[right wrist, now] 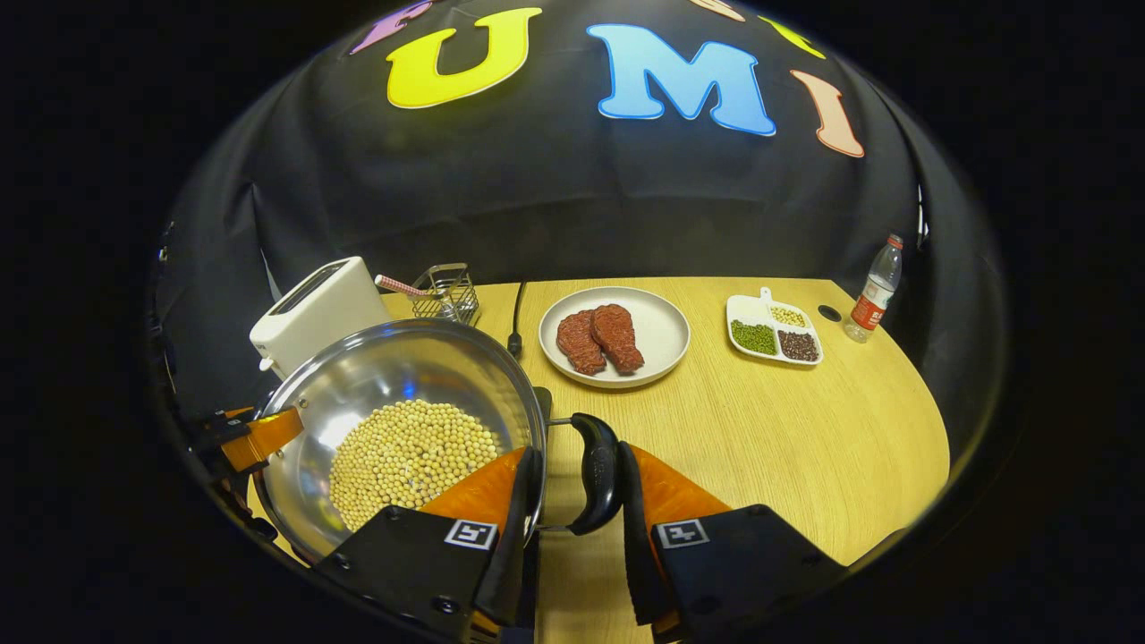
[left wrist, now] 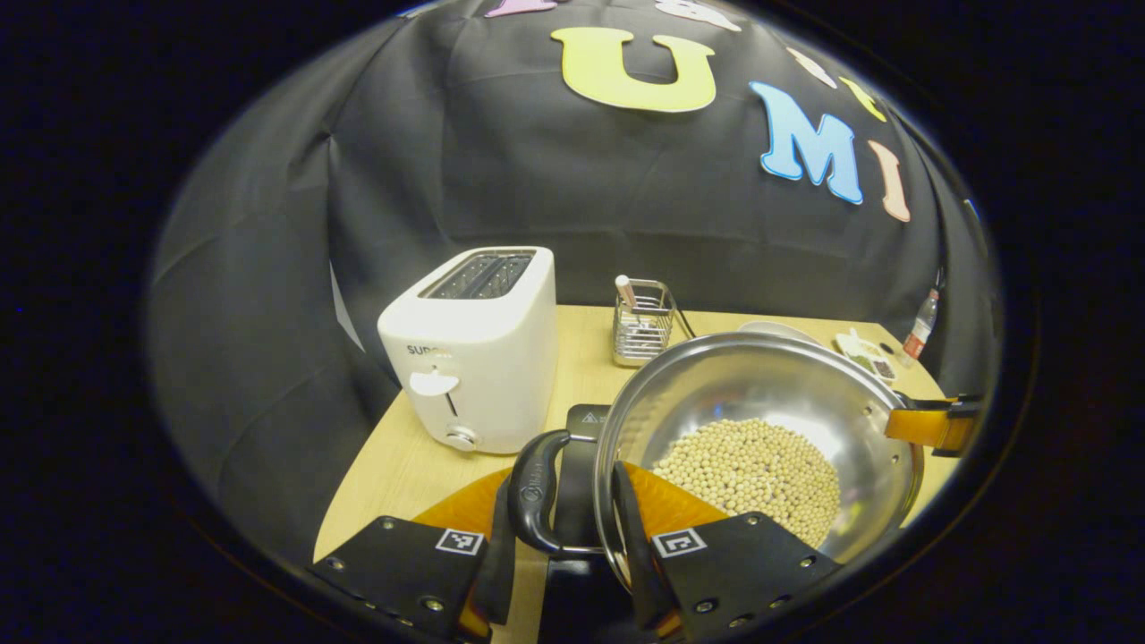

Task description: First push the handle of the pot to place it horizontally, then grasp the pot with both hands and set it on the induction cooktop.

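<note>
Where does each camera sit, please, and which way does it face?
Left gripper view: rides on the left gripper, whose jaws straddle the pot's left handle; it looks over the pot of beans toward the toaster, with the right gripper at the far rim.
Right gripper view: rides on the right gripper at the pot's right handle; it looks across the table toward the plate of meat and bottle.
Shared: pot, toaster, wire basket.
</note>
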Demonstrator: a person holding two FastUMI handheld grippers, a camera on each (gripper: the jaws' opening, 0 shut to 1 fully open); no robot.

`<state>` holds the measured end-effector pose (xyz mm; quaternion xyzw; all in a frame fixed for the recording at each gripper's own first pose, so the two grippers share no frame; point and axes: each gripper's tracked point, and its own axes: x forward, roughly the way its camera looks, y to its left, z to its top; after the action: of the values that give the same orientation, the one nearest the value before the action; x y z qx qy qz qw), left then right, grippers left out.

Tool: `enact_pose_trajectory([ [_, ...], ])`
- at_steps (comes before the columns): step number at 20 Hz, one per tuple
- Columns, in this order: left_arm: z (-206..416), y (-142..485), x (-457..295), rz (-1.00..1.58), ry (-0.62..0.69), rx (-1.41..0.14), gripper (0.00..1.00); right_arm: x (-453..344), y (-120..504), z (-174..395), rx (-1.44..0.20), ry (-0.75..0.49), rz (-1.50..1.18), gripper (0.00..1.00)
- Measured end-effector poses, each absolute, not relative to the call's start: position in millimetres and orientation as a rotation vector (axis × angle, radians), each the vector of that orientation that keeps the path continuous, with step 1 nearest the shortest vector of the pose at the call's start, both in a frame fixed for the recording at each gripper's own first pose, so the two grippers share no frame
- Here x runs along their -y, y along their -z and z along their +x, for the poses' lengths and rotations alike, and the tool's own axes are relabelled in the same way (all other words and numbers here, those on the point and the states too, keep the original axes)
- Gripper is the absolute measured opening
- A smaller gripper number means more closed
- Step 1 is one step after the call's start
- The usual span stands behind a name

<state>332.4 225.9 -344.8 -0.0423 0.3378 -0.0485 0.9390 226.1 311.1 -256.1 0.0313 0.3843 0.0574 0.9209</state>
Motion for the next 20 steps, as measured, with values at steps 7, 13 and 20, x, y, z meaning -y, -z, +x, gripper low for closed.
enact_pose_trajectory([
  [7, 332.8, 346.3, -229.2, -0.079, 0.071, -0.69, 0.57, -314.4, 258.5, 226.1, -0.786, -0.141, 0.051, 0.55],
  [13, 341.5, 314.6, -234.7, -0.038, -0.01, -0.569, 0.87, -300.5, 214.3, 228.2, -0.614, -0.171, 0.008, 0.99],
  [20, 310.5, 205.3, -177.8, -0.031, -0.013, -0.364, 0.89, -231.7, 155.3, 214.2, -0.446, -0.153, -0.016, 1.0],
])
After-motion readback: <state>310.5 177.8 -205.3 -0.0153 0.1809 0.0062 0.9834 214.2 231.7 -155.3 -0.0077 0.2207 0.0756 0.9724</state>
